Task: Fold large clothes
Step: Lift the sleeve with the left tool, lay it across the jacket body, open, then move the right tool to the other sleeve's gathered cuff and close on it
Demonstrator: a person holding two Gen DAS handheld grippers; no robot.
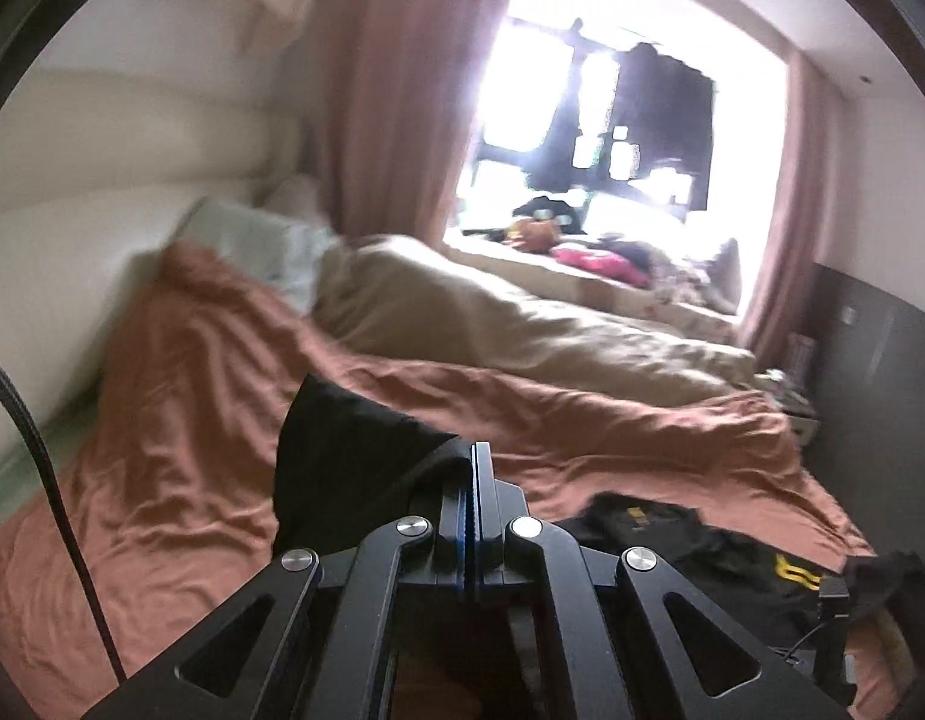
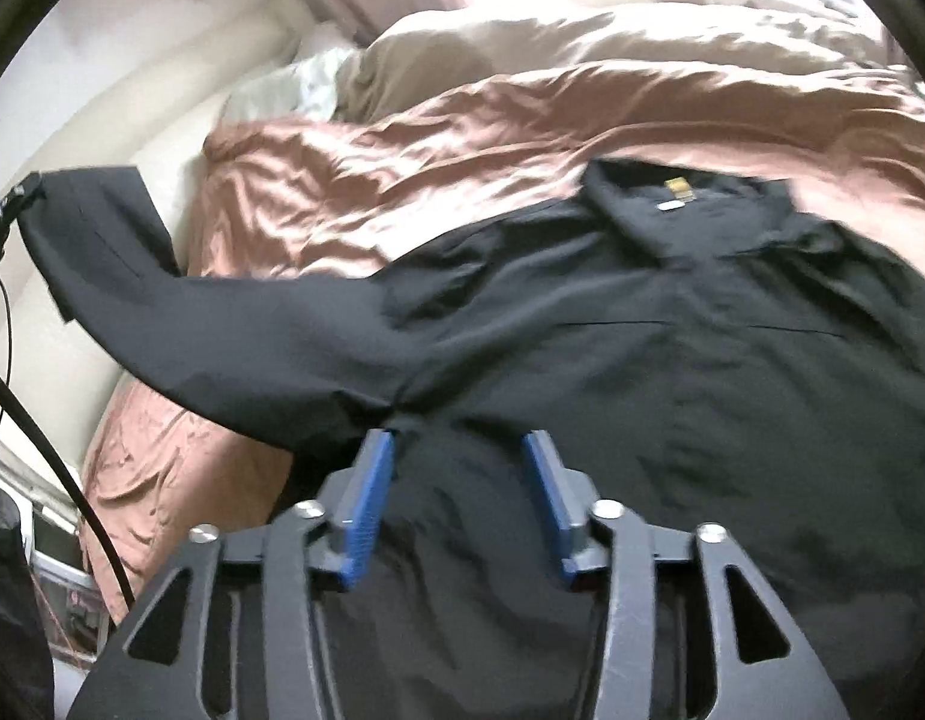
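Fingers of the left gripper [image 1: 474, 468] pinch the sleeve end of the black collared fabric shirt [image 2: 642, 330]; the right gripper [image 2: 459, 450] hovers wide apart over its body, spread on the rust-coloured crumpled bedsheet [image 2: 372, 180].

hidden: your left gripper [image 1: 473, 468] covers the sleeve's pinched edge | cut off: black shirt [image 2: 612, 330] runs off the right wrist view's right side and bottom | blurred: window [image 1: 612, 120] glare, sill clutter unreadable
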